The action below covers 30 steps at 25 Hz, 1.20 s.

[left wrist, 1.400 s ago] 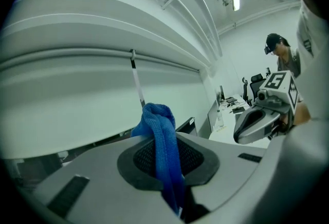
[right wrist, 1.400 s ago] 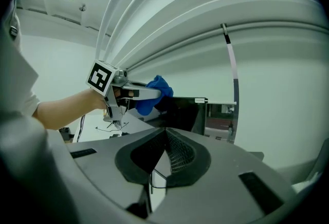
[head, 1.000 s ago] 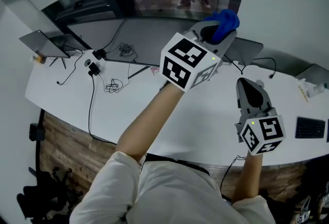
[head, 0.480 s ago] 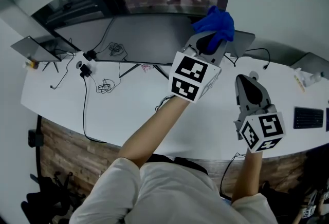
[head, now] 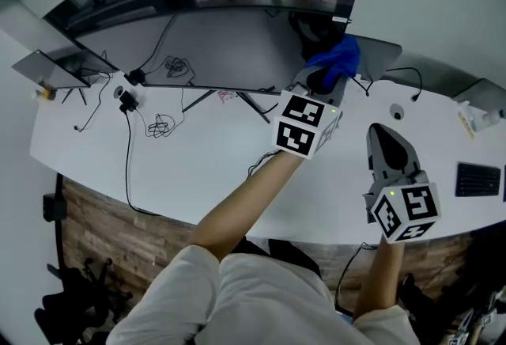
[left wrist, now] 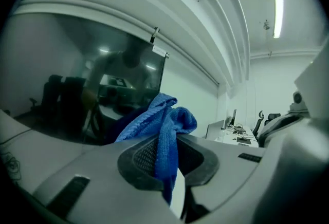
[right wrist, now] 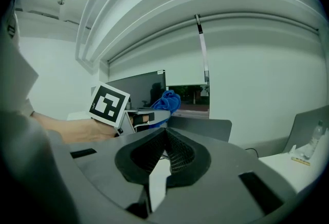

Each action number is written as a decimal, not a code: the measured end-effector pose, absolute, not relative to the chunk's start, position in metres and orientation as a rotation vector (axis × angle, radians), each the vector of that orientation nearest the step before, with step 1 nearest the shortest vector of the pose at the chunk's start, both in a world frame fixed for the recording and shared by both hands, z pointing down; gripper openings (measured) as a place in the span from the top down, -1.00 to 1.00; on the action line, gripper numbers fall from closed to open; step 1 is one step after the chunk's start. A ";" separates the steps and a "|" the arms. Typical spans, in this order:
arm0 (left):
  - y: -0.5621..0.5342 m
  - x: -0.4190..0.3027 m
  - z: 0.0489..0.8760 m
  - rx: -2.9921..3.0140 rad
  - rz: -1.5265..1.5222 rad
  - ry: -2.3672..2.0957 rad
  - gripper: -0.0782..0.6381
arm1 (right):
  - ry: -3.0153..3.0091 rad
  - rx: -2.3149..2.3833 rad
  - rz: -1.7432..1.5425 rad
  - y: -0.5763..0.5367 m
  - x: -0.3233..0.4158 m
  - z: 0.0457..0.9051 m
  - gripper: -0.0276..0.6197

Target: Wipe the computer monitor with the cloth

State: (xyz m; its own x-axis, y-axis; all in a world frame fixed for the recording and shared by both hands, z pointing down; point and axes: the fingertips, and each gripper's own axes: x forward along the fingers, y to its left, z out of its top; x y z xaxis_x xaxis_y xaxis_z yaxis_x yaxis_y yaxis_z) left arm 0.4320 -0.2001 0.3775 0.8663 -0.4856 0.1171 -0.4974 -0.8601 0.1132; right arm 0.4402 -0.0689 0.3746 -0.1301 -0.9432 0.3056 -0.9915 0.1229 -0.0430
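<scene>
The left gripper [left wrist: 165,159] has its jaws clamped on the blue cloth [left wrist: 164,125], which bunches above them and trails a strip below. The cloth is in front of the monitor [left wrist: 77,89], near the dark screen's right edge; I cannot tell if it touches the glass. The right gripper [right wrist: 164,148] has its jaws together with nothing between them, above the white bench [head: 198,169], nearer the person.

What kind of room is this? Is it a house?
Most likely an office: a long curved white desk, a big dark flat computer monitor standing on it, and a black keyboard near the right end.
</scene>
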 end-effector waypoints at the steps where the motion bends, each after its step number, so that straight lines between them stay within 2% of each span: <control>1: -0.201 0.432 0.386 2.877 0.127 -0.769 0.63 | -2.190 1.921 0.352 -0.068 0.441 0.379 0.87; 18: -0.209 0.419 0.569 2.695 0.414 -0.752 0.63 | -2.100 1.854 0.483 -0.069 0.424 0.448 0.87; 30: -0.229 0.380 0.632 2.568 0.455 -0.820 0.63 | -2.103 1.793 0.546 -0.087 0.396 0.481 0.88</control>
